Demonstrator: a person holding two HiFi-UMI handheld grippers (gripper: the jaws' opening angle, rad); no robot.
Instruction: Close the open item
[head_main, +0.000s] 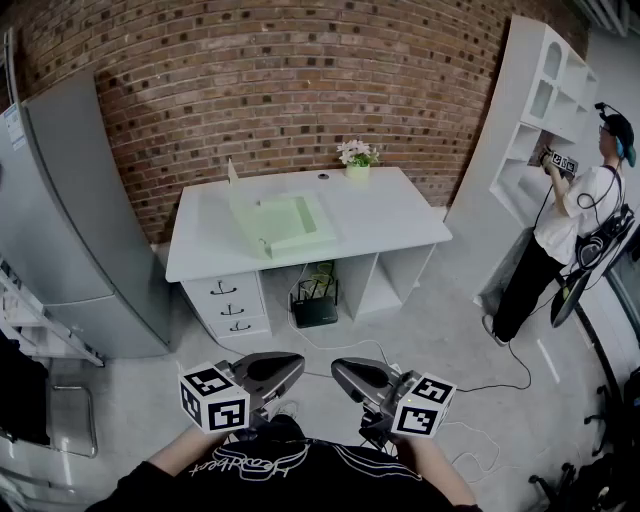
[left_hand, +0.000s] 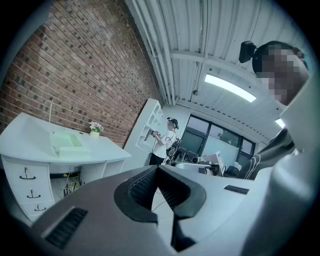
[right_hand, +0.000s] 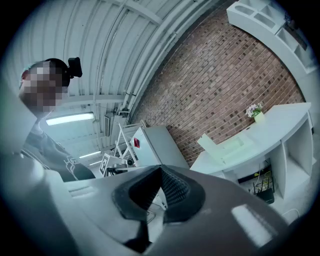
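Note:
A pale green box (head_main: 283, 222) lies open on the white desk (head_main: 400, 215), its lid (head_main: 235, 185) standing up at the left. The box also shows small in the left gripper view (left_hand: 67, 144) and in the right gripper view (right_hand: 231, 146). My left gripper (head_main: 293, 364) and right gripper (head_main: 342, 370) hang close to my body, well short of the desk, tips pointing toward each other. In their own views the left gripper (left_hand: 159, 167) and the right gripper (right_hand: 161, 169) are both shut with nothing between the jaws.
A flower pot (head_main: 357, 158) stands at the desk's back edge, with drawers (head_main: 230, 305) and a router (head_main: 315, 305) below. A grey cabinet (head_main: 90, 230) is at the left. At the right, a person (head_main: 570, 230) stands by a white shelf (head_main: 540, 110). Cables cross the floor.

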